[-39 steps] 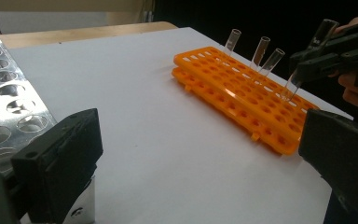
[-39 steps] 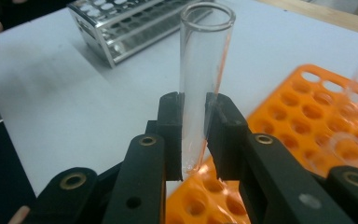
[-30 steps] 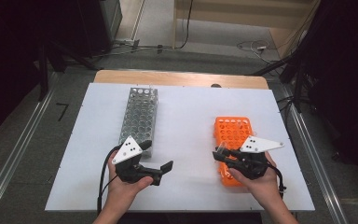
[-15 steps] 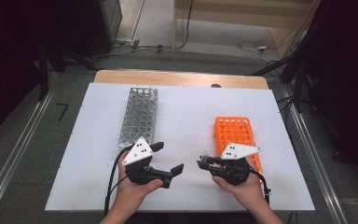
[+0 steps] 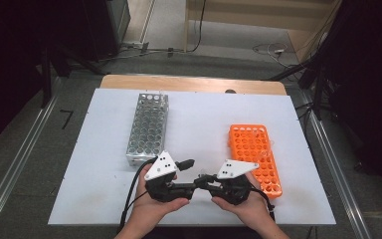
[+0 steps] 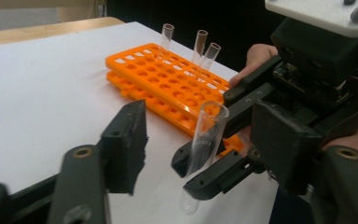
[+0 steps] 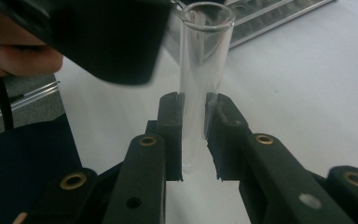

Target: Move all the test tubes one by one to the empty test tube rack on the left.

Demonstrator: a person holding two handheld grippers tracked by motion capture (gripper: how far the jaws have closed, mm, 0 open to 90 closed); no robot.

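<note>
Both hands have come together at the near edge of the table since the earlier frames, off the two racks and toward the middle. Glass test tube [image 7: 204,88] stands upright, clamped low on its body between the pads of my right gripper [image 7: 194,135], open mouth up, rounded bottom hanging just below the pads. My left gripper [image 6: 200,154] faces it from the other side. Its jaws have just been closing and the tube sits between them in the left gripper view, but the near pad [image 6: 127,144] stands clear of the glass; whether the far one touches I cannot tell. So: right jaws squeezed on the tube, left jaws apart around it.

Step in hand, as I read it: a hand-over of the tube from right to left, in mid-air just above the white table [image 5: 204,114].

Beyond my right fingers lies the orange rack [image 6: 168,84], three more tubes [image 6: 200,44] standing at its far end. Beyond my left fingers, well apart from the tube, stands the metal rack [image 5: 148,127], most holes looking empty.

Next move, my guess: close the left pads onto the glass above the right pads, squarely and gently, before the right lets go. Glass is slick and round; an off-centre pinch could tip it or let it slip. Then likely carry it to the metal rack.
</note>
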